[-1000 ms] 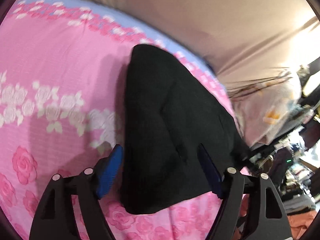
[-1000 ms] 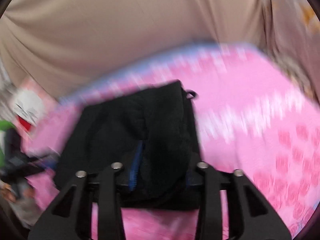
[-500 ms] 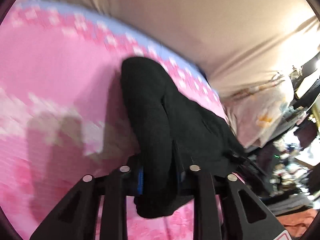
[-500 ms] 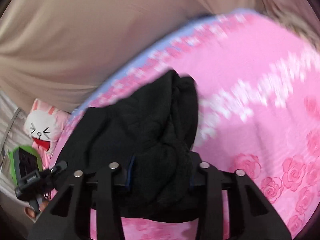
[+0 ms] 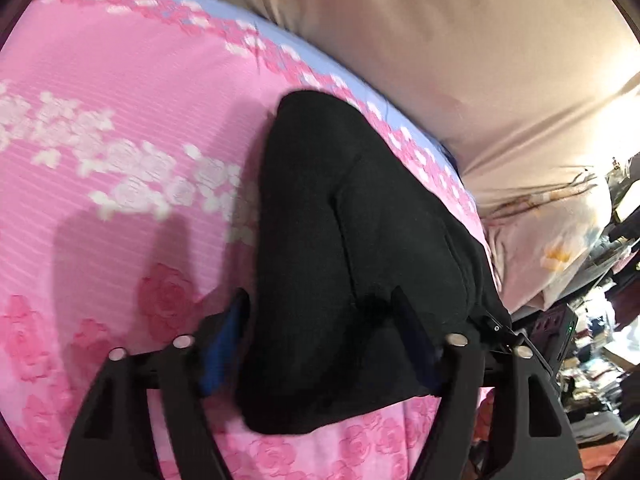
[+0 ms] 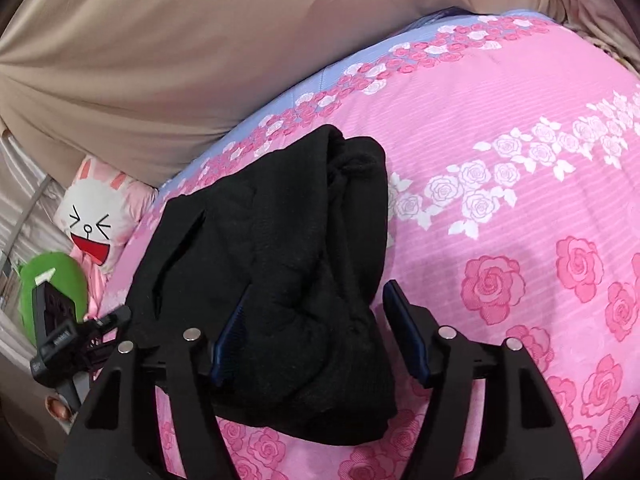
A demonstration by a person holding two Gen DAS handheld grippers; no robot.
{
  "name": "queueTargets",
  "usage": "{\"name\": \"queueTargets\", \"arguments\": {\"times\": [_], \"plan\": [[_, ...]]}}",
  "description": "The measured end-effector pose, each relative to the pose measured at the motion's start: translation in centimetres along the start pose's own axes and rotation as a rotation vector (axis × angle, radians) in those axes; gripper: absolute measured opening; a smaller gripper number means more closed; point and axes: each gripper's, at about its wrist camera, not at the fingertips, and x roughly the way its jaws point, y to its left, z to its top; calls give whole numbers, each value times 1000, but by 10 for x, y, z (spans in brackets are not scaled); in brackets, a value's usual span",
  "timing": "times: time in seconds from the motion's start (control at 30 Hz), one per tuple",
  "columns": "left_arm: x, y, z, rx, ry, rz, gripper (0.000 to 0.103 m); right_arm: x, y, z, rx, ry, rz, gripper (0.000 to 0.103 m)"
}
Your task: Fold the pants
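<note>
The black pants [image 5: 352,248] lie folded into a thick bundle on the pink rose-print bed cover [image 5: 120,128]. My left gripper [image 5: 320,332] is open, its blue-padded jaws standing wide on either side of the bundle's near end. In the right wrist view the same pants [image 6: 280,264] lie in a bundle, and my right gripper [image 6: 316,328] is open, its jaws spread either side of the fabric's near end. The left gripper [image 6: 60,332] also shows at the left edge of the right wrist view.
A beige curtain [image 6: 180,40] hangs behind the bed. A white rabbit cushion [image 6: 96,216] and a green plush toy [image 6: 48,280] sit at the bed's left edge. A pale floral pillow [image 5: 552,248] and a cluttered room [image 5: 592,360] lie at the right in the left wrist view.
Both grippers were shut on the pants half a second ago and have now opened. The bundle has settled flat on the bed.
</note>
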Motion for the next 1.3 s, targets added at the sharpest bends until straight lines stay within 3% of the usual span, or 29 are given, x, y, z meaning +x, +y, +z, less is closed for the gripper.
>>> {"name": "queueTargets", "arguments": {"times": [0.03, 0.07, 0.1, 0.17, 0.27, 0.37, 0.4, 0.5, 0.6, 0.7, 0.77, 0.87, 0.9, 0.93, 0.97, 1.03, 1.17, 1.2, 1.23, 1.3], "plan": [[8, -1, 0, 2, 24, -8, 70, 4, 6, 2, -7, 5, 11, 49], [14, -2, 1, 6, 37, -5, 64, 4, 9, 1, -17, -2, -3, 47], [14, -5, 2, 10, 35, -17, 54, 2, 13, 3, -34, -4, -11, 41], [-1, -8, 2, 20, 21, -34, 38, -7, 23, 7, -76, -25, -26, 39], [-22, -5, 2, 24, 33, -54, 37, -18, 26, 8, -96, -25, 0, 47], [-16, 7, -8, 24, 72, 24, 52, -11, 6, -1, -97, 0, -87, 68], [-19, 11, -12, 10, 64, 26, 53, -14, 0, -3, -72, -1, -72, 74], [-50, 2, -14, 23, -15, 66, 49, -41, -4, 4, -28, -58, -60, 72], [-86, -26, -5, 100, -118, 61, 49, -66, 20, 26, -118, -148, -51, 53], [-90, -58, 9, 173, -162, 37, 51, -60, 52, 46, -198, -150, -8, 1], [-69, -69, 21, 179, -144, 36, 51, -30, 65, 52, -241, -91, -13, 1], [-2, -60, 43, 146, -51, 129, 52, 48, 52, 61, -249, 41, -164, 0], [27, -50, 47, 138, -4, 168, 51, 68, 40, 63, -224, 58, -139, 0], [39, -45, 49, 140, -3, 189, 51, 70, 35, 67, -212, 15, -96, 0], [40, -52, 47, 196, -59, 226, 52, 70, 32, 73, -181, 24, -88, 0], [44, -66, 46, 262, -62, 311, 53, 60, 29, 80, -132, 14, -83, 0], [19, -79, 30, 319, -103, 338, 56, 14, 27, 60, -127, -55, -36, 9], [7, -81, 21, 336, -117, 340, 60, 3, 25, 52, -125, -59, -26, 18], [-2, -80, 15, 345, -123, 335, 61, -8, 21, 41, -119, -61, -22, 35], [-12, -82, 0, 366, -120, 312, 63, -24, 13, 21, -106, -57, -16, 45]]}}
